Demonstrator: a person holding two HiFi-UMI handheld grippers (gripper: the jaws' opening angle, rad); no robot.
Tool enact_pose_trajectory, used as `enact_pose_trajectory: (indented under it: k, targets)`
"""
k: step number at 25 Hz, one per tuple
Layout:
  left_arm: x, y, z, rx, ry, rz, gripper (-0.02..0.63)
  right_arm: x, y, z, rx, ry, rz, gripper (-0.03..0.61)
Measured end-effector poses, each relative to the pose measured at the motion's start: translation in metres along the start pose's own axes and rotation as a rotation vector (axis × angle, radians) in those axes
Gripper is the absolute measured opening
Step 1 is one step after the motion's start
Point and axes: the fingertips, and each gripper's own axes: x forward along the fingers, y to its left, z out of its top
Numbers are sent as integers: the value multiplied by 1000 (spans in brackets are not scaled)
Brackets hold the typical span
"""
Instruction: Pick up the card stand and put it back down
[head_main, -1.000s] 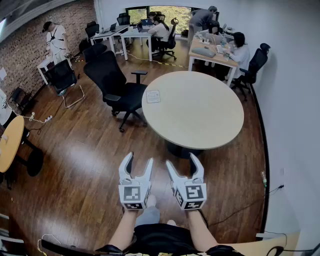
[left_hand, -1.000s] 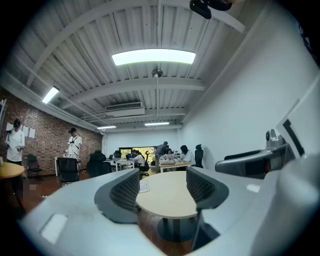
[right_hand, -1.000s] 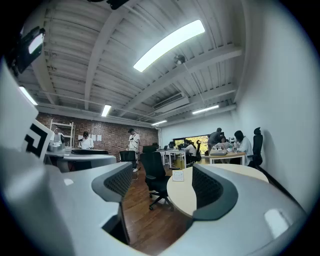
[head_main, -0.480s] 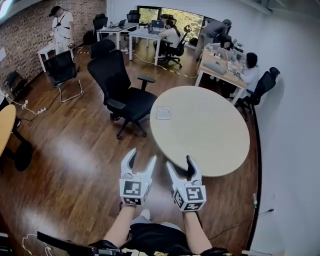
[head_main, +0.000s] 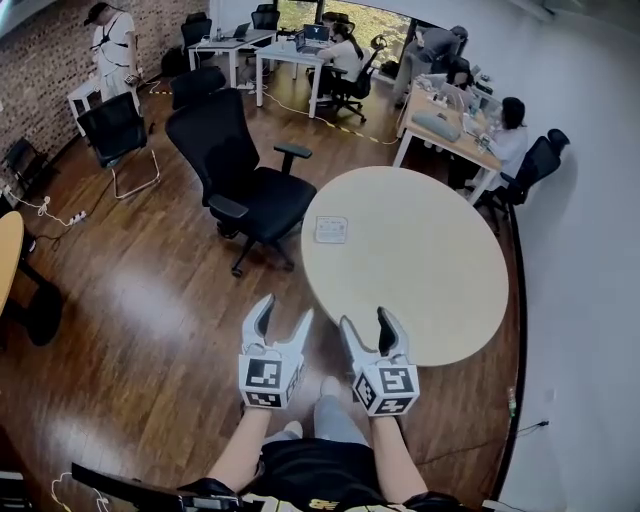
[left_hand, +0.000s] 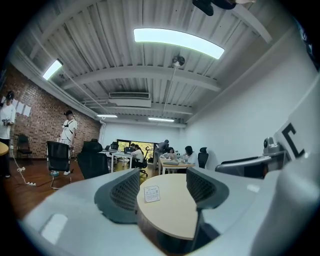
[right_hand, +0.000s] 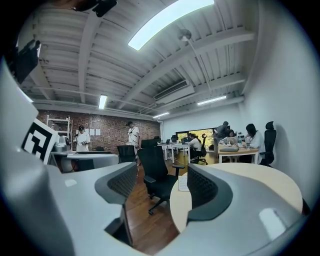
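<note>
The card stand (head_main: 331, 229) is a small white card standing near the left edge of the round beige table (head_main: 430, 270). It also shows between the jaws in the left gripper view (left_hand: 151, 193), far off, and beside the right jaw in the right gripper view (right_hand: 183, 182). My left gripper (head_main: 283, 314) hovers over the wooden floor short of the table's near edge, open and empty. My right gripper (head_main: 366, 322) is beside it, just at the near rim, also open with nothing between its fingers.
A black office chair (head_main: 240, 180) stands close to the table's left side, near the card stand. A second chair (head_main: 112, 130) is farther left. People sit at desks (head_main: 445, 125) at the back, and one person stands by the brick wall (head_main: 110, 45).
The table and card stand have come nearer and lower in the head view. Both grippers have travelled forward together to the table's near edge, and their jaws stand as wide as before.
</note>
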Motion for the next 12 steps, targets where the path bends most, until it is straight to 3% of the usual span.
enact_pose_trajectory:
  k: [12]
  targets:
    - [116,37,52,59,-60,99,291,130,-62,61,-11,-71,121,305]
